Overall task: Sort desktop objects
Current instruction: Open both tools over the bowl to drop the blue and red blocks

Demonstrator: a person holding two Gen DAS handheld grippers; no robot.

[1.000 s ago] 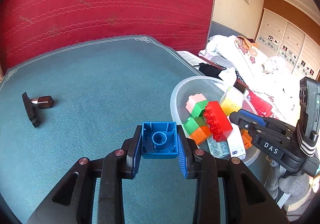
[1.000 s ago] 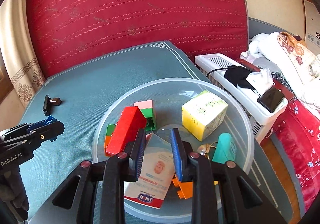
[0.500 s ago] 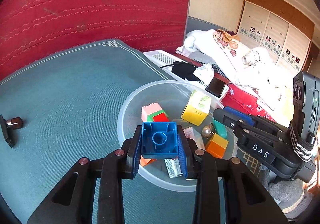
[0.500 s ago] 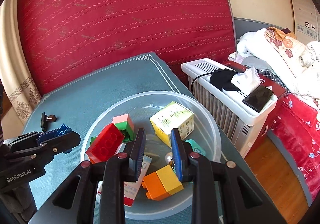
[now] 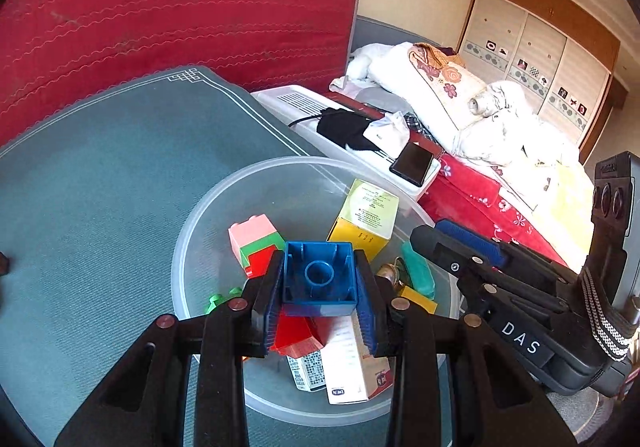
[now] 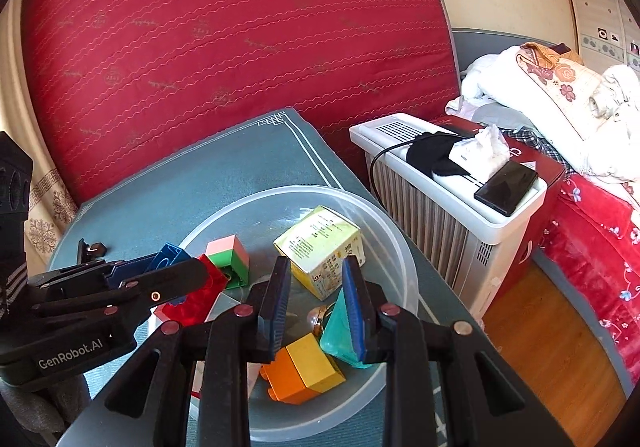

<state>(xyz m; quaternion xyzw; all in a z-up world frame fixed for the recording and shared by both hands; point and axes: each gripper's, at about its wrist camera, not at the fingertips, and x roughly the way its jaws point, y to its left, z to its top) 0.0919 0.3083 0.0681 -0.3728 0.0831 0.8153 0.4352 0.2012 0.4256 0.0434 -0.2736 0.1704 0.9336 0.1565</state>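
Right gripper [image 5: 460, 243] body: "DAS", white letters
Left gripper [image 6: 176, 271] body: "GenRobot.AI", white letters
Box prints in bowl: too small to read

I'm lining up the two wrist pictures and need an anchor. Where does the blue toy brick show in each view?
Left wrist view: the blue toy brick sits bottom centre, hollow underside to the camera, between the left gripper, whose fingers are opening, above the bowl.
Right wrist view: it shows at the left, poking out past the left gripper's fingers.
Shared landmark: the yellow-green carton in the clear plastic bowl.
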